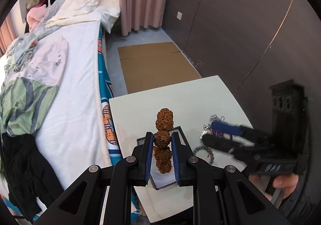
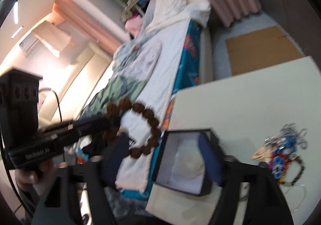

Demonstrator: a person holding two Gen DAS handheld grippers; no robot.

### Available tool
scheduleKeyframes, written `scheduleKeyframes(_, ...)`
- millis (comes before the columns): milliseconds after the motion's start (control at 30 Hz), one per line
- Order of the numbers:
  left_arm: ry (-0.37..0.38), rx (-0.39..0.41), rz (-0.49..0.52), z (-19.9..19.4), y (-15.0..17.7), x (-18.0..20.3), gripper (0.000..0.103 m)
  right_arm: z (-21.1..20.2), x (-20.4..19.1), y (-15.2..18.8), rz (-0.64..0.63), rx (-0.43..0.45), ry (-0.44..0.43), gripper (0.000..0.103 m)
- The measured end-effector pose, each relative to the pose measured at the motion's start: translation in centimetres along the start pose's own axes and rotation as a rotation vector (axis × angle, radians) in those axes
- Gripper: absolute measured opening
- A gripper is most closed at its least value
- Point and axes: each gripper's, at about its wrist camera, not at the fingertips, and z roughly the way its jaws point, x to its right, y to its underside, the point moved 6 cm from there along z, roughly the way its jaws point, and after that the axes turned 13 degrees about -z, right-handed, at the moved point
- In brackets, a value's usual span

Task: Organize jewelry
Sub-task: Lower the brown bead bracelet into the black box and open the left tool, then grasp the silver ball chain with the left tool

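Observation:
My left gripper point(image 1: 162, 139) is shut on a brown rough-bead bracelet point(image 1: 163, 138) and holds it above an open dark jewelry box point(image 1: 160, 181) with a white lining. The bracelet's full loop point(image 2: 146, 122) shows in the right wrist view, hanging from the left gripper point(image 2: 104, 124) to the left of the box point(image 2: 184, 160). My right gripper point(image 1: 208, 134) hovers open over a pile of jewelry point(image 1: 215, 122); its blue pads point(image 2: 209, 156) stand wide apart around the box in its own view. The pile of chains and bead bracelets point(image 2: 284, 154) lies on the white table.
The white table point(image 1: 180, 96) stands beside a bed point(image 1: 70, 76) with bedding and clothes. A flat cardboard sheet point(image 1: 152, 64) lies on the floor beyond the table. A dark wall point(image 1: 250, 24) runs along the right. A green bead bracelet point(image 1: 202, 150) lies near the box.

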Motion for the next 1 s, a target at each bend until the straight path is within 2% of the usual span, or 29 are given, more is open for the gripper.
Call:
scheduleKeyframes(200, 0.021, -0.062, 0.006, 2.0, 0.9, 0.8, 0.019, -2.4, 3.2, 0.1, 0.045, 0.002, 0.067, 0.077)
scheduleKeyframes(267, -0.011, -0.101, 0.007, 3.4, 1.3, 0.8, 0.02, -3.5, 4.2, 0.2, 0.052, 0.007, 0.092, 0.077)
scheduleKeyframes(333, -0.041, -0.132, 0.007, 4.5, 1.4, 0.8, 0.029, -4.9, 5.4, 0.4, 0.061, 0.019, 0.117, 0.077)
scheduleKeyframes(400, -0.045, -0.137, 0.005, 5.1, 1.5, 1.0, 0.054, -6.1, 6.4, 0.5, 0.074, 0.03, 0.133, 0.077)
scheduleKeyframes(467, -0.034, -0.121, 0.012, 5.3, 1.4, 1.6, 0.061, -7.4, 7.6, 0.8, 0.089, 0.038, 0.156, 0.077)
scheduleKeyframes(733, -0.013, -0.156, 0.088, 7.2, 1.6, 5.4, 0.062, -11.6, 11.6, 2.3, 0.126, 0.049, 0.244, 0.077)
scheduleKeyframes(1000, 0.011, -0.198, 0.137, 10.3, 1.8, 9.1, 0.062, -13.2, 14.1, 3.1, 0.17, 0.042, 0.287, 0.077)
